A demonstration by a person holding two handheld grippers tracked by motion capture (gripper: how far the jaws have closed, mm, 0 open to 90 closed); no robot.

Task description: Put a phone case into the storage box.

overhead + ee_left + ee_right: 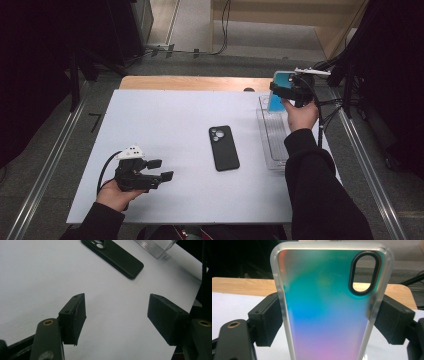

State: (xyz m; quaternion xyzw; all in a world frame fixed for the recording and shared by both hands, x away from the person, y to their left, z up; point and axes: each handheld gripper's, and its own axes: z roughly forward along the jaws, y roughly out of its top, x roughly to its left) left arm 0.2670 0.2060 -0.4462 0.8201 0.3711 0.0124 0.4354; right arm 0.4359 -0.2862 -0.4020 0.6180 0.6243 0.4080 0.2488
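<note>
1. My right gripper [291,90] is raised at the far right of the table [165,125], above the far end of a clear tray [272,145].
2. Its jaws are clamped on the long edges of an iridescent case [327,312], one pad on each side; the case stands upright between them.
3. The case has frosted clear edges, a teal-to-pink back and an oval camera cutout at the upper right in the right gripper view.
4. My left gripper [156,176] sits low at the near left, jaws spread wide with only bare table between them.
5. A black case [223,148] lies flat mid-table, camera holes at its far end, well apart from both grippers and just left of the tray.
</note>
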